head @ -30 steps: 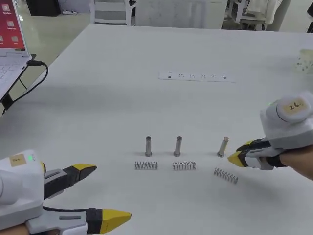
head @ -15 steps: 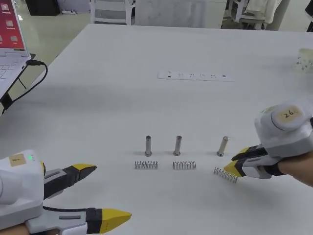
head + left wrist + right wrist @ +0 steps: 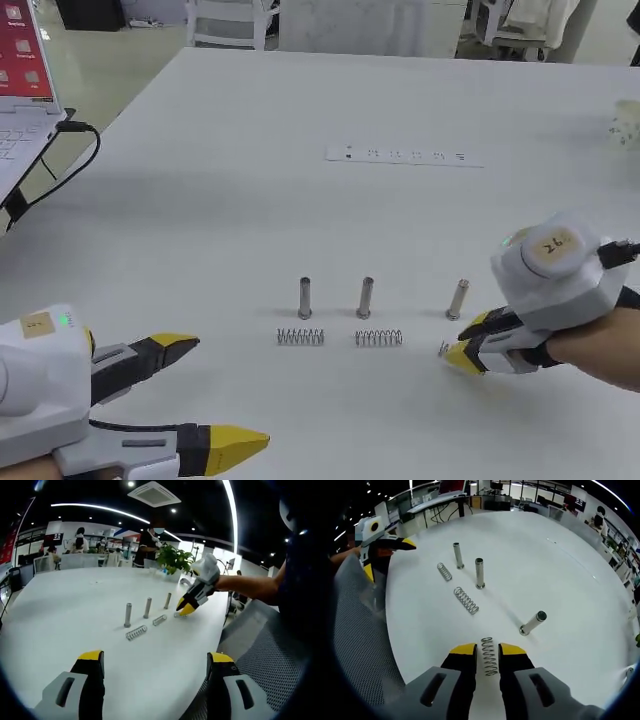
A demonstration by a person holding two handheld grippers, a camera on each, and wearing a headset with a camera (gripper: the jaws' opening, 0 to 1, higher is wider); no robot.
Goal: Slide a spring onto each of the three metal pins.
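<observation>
Three metal pins stand in a row on the white table: left, middle, right. A spring lies in front of the left pin and another in front of the middle pin. The third spring lies flat on the table between the tips of my right gripper, whose jaws straddle it with a narrow gap. In the head view that gripper covers most of this spring. My left gripper hovers wide open near the front left, holding nothing.
A white power strip lies further back on the table. A laptop with a black cable sits at the far left edge. A small cup stands at the far right.
My right gripper has come down and toward me from beside the right pin, so that its tips now sit around the third spring. The left gripper has stayed put.
</observation>
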